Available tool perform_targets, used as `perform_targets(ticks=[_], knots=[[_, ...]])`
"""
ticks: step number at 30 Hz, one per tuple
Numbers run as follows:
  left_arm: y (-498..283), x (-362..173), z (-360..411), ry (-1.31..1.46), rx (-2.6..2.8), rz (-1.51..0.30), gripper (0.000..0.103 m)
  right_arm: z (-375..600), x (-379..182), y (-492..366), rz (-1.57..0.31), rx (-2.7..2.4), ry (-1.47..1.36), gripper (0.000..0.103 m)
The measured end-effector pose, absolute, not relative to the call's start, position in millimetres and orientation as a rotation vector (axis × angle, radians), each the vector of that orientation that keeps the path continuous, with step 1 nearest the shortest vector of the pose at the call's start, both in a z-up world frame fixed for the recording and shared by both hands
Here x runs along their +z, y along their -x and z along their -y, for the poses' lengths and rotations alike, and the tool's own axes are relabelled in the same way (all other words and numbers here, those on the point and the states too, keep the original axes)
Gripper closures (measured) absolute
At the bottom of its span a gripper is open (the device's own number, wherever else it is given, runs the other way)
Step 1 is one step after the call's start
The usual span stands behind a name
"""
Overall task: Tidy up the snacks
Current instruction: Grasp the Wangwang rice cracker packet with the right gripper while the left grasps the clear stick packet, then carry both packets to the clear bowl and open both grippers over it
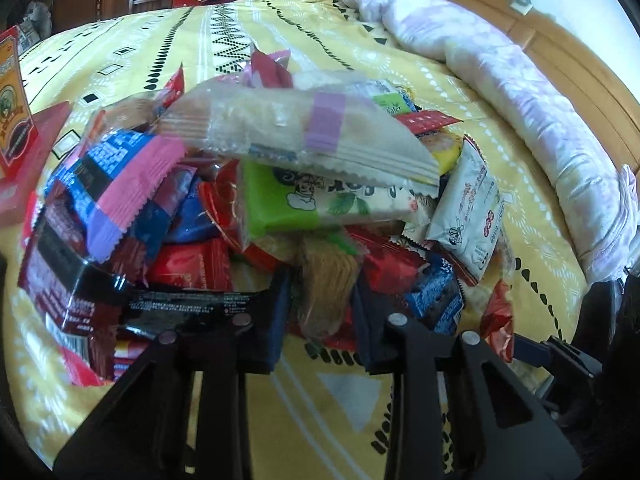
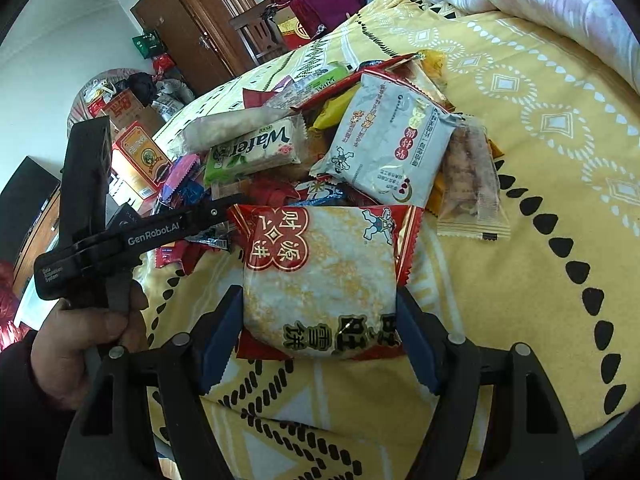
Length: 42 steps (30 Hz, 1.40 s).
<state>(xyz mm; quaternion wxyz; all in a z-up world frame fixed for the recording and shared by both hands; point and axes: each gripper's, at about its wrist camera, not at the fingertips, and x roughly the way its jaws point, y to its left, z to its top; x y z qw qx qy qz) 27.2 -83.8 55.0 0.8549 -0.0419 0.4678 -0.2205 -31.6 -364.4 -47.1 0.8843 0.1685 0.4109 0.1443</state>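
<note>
We find the right gripper (image 2: 320, 344) nearest in its own view, its blue pads (image 2: 218, 344) pressed against both sides of a red-edged rice cracker packet (image 2: 320, 276); we record it as clamped on that packet. The packet lies at the near edge of the snack pile (image 2: 304, 168), over the yellow patterned bedspread (image 2: 540, 240).

To the left in that view we note a hand (image 2: 80, 340) gripping the handle of the left gripper (image 2: 224, 216), whose tip reaches into the near-left side of the pile.

From the left wrist view we see the left gripper (image 1: 320, 300) drawn close together on a clear-wrapped brown fibrous snack (image 1: 324, 288), with both dark fingers (image 1: 276, 320) against its sides. Black and red packets (image 1: 80, 280) lie just to its left, a blue packet (image 1: 436, 296) just to its right.

Further in, we record a green wafer packet (image 1: 304, 200) near the middle of the pile, with a long clear-wrapped pale bar bearing a purple band (image 1: 296, 132) lying across the top of it. A pink and blue packet (image 1: 120, 184) sits on the left side, and a white printed packet (image 1: 468, 216) on the right side. In the right wrist view that white packet (image 2: 388, 140) lies just beyond the rice cracker, beside a clear packet of brown pieces (image 2: 472, 176).

At the far side of the bed we observe a rolled pale lilac quilt (image 1: 500, 80) along the wooden bed frame (image 1: 560, 52). A red and orange box (image 1: 12, 108) stands at the left edge of the bed
</note>
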Motion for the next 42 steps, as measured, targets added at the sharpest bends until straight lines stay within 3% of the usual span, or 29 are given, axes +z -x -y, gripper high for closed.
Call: perform_targets(ticks=[8,21,42], knots=[[-4.7,92.3,74.4,0.118,-0.499,-0.91,0.082,360.5,-34.5,35.8,-0.82,0.313,-0.322,0.027],[47.4,191.7,-28.2,0.173,-0.372,-0.687,0.082,317.7,39.2,38.9,-0.692,0.406,-0.195,0.027],[97.6,228.6,-250.9,0.206,0.24,-0.592,0.082,78.7,168.5,33.9,-0.543,0.796,0.082,0.027]])
